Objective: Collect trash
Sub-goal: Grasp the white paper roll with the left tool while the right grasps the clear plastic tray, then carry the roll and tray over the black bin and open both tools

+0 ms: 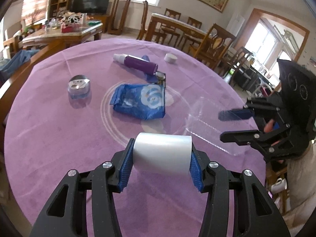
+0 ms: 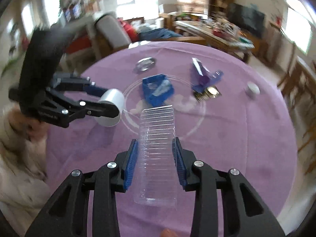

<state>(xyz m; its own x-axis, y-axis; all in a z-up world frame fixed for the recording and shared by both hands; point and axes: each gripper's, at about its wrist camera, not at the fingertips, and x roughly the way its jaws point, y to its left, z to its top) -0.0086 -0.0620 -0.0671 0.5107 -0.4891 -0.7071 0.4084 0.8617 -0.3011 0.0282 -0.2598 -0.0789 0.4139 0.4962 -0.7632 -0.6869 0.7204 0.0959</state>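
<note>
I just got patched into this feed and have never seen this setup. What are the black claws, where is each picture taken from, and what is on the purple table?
No robot here: a person holds a two-finger tool in each hand, each with a camera looking along its fingers.

The left camera shows the left tool shut on a white cup. The right camera shows the right tool shut on a clear ribbed plastic cup. Each tool also shows in the other's picture.

On the purple tablecloth lie a blue wrapper, a purple tube, a small white cap, a round clear container and a small dark packet.
</note>
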